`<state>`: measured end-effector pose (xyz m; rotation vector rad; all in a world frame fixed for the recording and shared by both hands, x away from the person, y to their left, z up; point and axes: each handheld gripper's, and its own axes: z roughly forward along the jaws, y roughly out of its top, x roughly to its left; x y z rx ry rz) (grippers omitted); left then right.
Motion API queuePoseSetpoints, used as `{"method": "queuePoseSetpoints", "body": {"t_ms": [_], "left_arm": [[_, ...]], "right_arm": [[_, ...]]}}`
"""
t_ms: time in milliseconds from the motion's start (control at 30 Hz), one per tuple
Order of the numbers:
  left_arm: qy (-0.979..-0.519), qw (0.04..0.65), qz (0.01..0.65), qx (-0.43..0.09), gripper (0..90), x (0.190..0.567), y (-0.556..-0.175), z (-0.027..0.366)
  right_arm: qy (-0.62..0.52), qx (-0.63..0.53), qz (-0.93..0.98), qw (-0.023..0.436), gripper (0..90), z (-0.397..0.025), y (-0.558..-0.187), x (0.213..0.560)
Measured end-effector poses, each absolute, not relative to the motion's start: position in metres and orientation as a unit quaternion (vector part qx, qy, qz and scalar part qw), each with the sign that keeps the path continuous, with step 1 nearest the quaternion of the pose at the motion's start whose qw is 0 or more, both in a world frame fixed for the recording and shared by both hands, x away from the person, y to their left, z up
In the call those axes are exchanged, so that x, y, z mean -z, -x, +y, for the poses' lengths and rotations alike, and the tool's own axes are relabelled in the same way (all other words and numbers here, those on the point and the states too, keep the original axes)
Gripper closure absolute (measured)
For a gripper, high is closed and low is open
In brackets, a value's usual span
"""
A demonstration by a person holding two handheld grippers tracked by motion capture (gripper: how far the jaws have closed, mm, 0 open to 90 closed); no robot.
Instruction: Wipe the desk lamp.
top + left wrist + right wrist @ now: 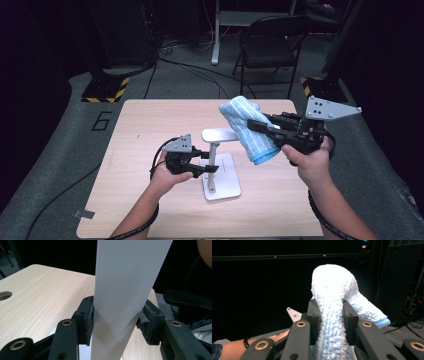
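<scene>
The room is dark, with a grey floor, a black folding chair (270, 47) at the back and yellow-and-black striped blocks (105, 90) on the floor. A number 6 (101, 121) is marked on the floor beside the light wooden counter (150, 130).

On the counter stands a white stand (220, 167). It has a flat square base, a thin upright post and a flat arm on top. The base sits near the middle of the counter.

The left gripper (207, 169) comes in from the left side, held in the person's left hand (167, 175). Its fingers (86, 320) are clenched on the post of the stand, one on each side. In the left gripper view the white post rises straight up between the two black pads, and both pads press on it.

The right gripper (252, 125) is held up in the air by the person's right hand (310, 162), above the right part of the counter. Its fingers (313, 317) are grasping a fluffy light blue towel (247, 127). The towel is bunched up and hangs in the air, tilted, just beside the top arm of the stand. In the right gripper view the towel (334, 297) is squeezed between the two black pads and puffs out above them. One end with a blue edge sticks out to the right.

A black cable trails from each gripper along the person's arms.
</scene>
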<state>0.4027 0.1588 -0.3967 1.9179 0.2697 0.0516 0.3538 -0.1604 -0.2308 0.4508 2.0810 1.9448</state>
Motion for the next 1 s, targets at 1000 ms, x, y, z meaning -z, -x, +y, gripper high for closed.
{"method": "queuePoseSetpoints", "body": {"t_ms": [1000], "left_arm": [[-0.815, 0.568, 0.118, -0.019, 50.6, 0.397, -0.403, 0.16]], "right_arm": [[-0.19, -0.621, 0.745, 0.154, 71.3, -0.133, -0.388, 0.237]]}}
